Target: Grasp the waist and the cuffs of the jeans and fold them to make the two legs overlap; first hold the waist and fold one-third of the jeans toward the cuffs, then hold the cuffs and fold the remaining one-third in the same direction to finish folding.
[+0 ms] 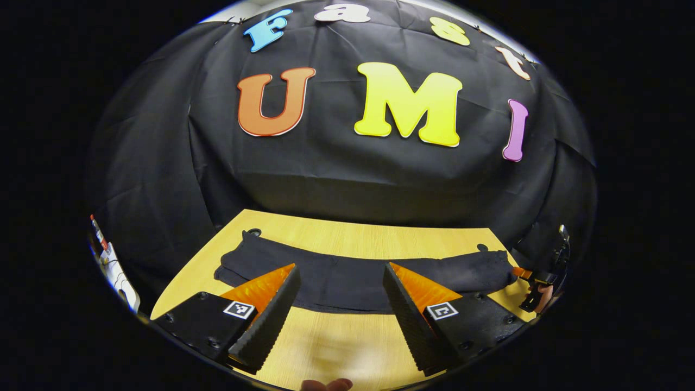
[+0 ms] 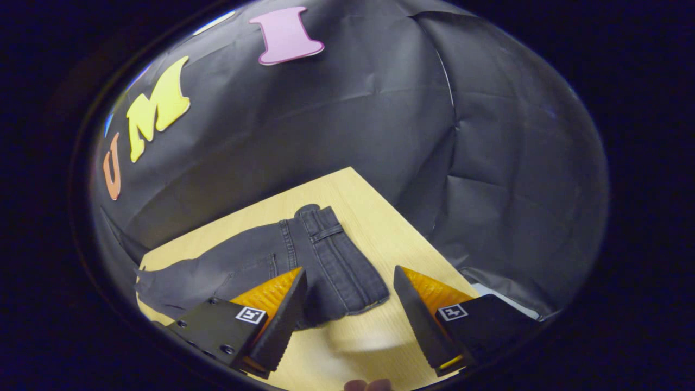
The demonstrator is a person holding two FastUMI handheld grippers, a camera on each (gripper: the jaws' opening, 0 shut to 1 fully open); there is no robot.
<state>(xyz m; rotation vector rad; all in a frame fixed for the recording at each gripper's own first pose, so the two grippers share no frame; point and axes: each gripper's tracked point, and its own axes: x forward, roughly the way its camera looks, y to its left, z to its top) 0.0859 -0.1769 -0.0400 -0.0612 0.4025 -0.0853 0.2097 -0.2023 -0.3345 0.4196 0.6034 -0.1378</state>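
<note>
Dark grey jeans (image 1: 358, 274) lie stretched sideways across the light wooden table (image 1: 347, 233), legs overlapped. My left gripper (image 1: 341, 293) hovers open above the table's near side, facing the middle of the jeans, with nothing between its fingers. In the right gripper view the waist (image 2: 331, 255) with its belt loops lies just ahead, the legs running off to the left. My right gripper (image 2: 350, 298) stands open over the near corner of the waist, fingers apart and clear of the cloth. At the far right of the left gripper view the other gripper (image 1: 535, 288) shows beside the waist end.
The table's right edge (image 2: 412, 228) runs close beside the waist, with the black cloth wall behind. A strip of bare wood (image 1: 326, 347) lies between the jeans and the near edge. White items (image 1: 111, 260) sit off the table at the far left.
</note>
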